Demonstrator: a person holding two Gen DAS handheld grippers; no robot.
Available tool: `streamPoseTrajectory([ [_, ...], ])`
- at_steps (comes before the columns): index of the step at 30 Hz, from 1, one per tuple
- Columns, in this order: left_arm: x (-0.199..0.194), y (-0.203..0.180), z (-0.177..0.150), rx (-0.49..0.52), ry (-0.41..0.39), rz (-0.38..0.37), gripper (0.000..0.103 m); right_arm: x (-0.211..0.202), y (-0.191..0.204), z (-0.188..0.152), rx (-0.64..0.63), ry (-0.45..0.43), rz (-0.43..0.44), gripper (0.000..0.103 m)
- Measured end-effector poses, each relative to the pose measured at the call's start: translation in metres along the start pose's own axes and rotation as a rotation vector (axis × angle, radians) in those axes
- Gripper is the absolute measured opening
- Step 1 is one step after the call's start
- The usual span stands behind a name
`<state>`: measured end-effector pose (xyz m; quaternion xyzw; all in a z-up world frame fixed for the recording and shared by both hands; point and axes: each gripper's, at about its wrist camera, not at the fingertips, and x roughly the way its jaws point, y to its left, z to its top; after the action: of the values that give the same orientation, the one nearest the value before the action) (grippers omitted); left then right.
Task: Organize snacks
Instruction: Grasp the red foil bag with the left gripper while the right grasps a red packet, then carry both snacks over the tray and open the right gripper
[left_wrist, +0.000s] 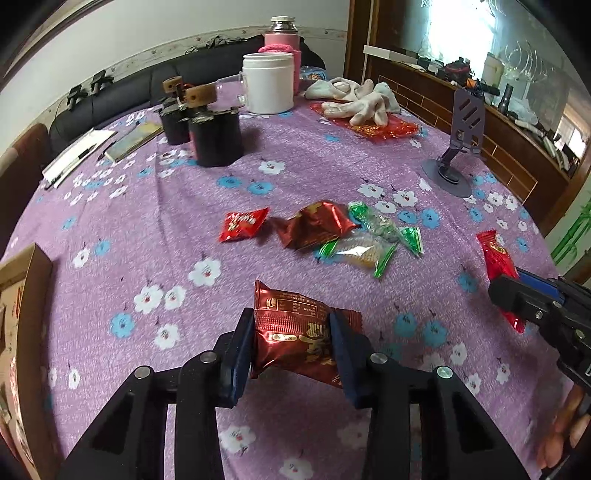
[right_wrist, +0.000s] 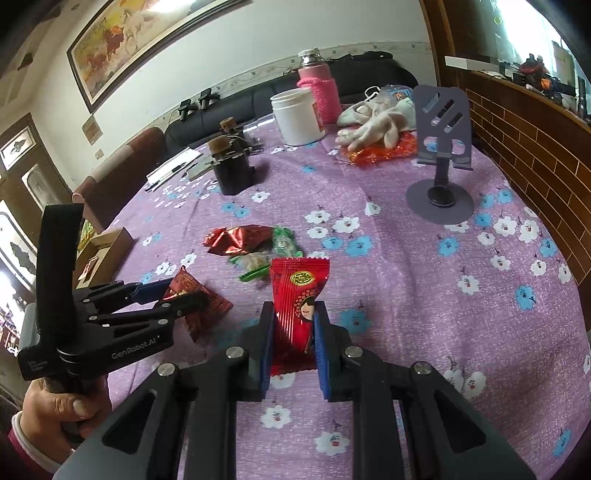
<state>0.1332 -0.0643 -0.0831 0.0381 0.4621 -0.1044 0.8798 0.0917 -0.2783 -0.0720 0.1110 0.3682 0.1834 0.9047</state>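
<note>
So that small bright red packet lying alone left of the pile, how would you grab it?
Probably from above, jaws across the puffed middle of the small red packet. It lies flat on the tablecloth, clear of the dark red packet, with crimped ends too thin to pinch well.

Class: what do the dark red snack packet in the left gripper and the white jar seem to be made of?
Dark red packet: apparently metallised foil film; glossy, creased, with bright glints. White jar: probably matte plastic; opaque, even surface, no shine.
</note>
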Motion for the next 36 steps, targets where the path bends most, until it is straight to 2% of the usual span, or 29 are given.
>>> streamPoseTrajectory([
  [9,-0.033,0.041,-0.007,-0.066,-0.042,0.055,0.042,0.005,0.029,0.001,-0.040,0.009,0.034,0.019],
  [17,-0.059,0.088,-0.020,-0.147,-0.071,0.120,0.042,0.020,0.073,-0.001,-0.100,0.038,0.090,0.019],
  [36,-0.123,0.210,-0.074,-0.338,-0.114,0.273,0.042,0.065,0.222,0.009,-0.289,0.106,0.290,0.019],
])
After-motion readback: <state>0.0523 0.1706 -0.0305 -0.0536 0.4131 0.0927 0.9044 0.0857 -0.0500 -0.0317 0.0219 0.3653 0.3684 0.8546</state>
